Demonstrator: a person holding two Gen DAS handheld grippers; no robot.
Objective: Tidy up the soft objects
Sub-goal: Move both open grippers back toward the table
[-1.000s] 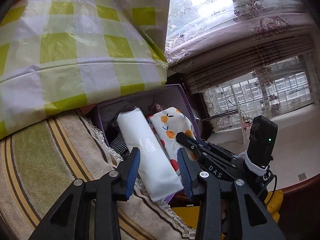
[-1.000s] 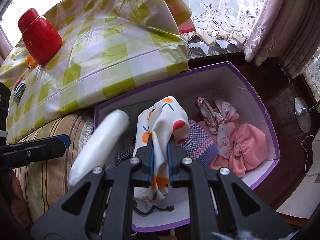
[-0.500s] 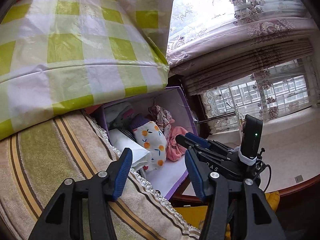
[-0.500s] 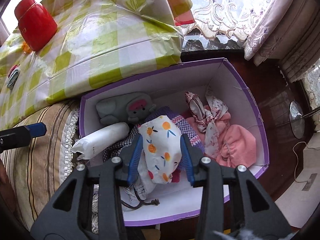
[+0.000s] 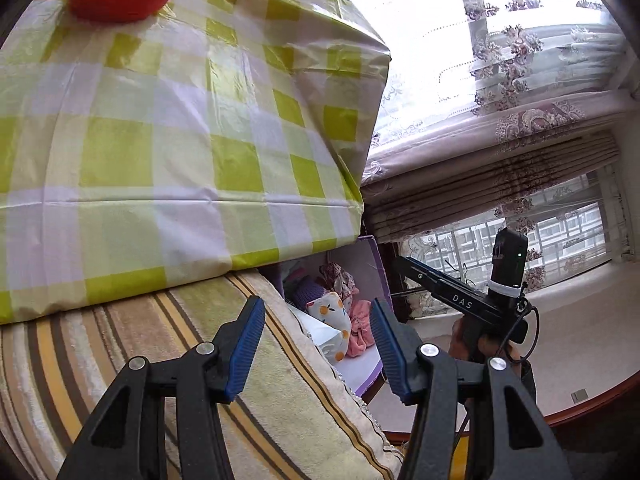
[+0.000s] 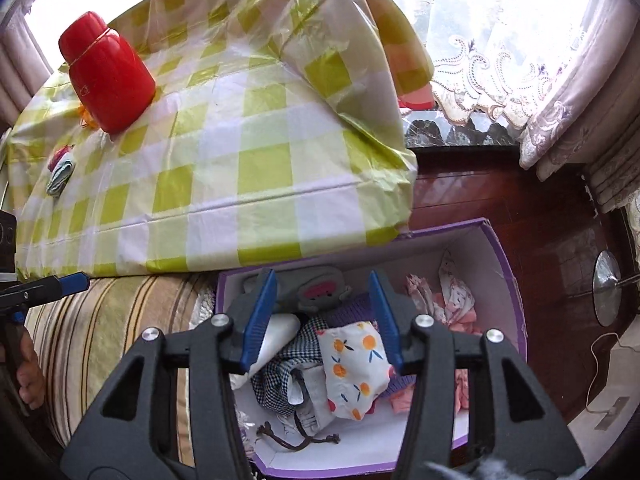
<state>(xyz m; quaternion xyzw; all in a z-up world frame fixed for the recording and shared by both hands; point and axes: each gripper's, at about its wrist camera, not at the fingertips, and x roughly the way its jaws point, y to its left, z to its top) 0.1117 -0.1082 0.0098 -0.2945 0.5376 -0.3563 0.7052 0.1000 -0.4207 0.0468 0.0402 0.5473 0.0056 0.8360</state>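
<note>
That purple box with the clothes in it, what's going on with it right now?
A person is sorting soft things into the purple box with two handheld grippers. The orange-print cloth lies inside, on top of a checked cloth and beside pink garments and a grey plush. The right gripper hangs open above the pile, holding nothing. The left gripper is open too, over the striped cushion next to the box.

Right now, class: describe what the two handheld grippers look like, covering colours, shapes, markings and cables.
Both grippers, left and right, have black angular frames with silver bolts and ribbed blue pads. The right one's side reads "DAS" and carries a black unit with a green light, white tape and black cables.
</note>
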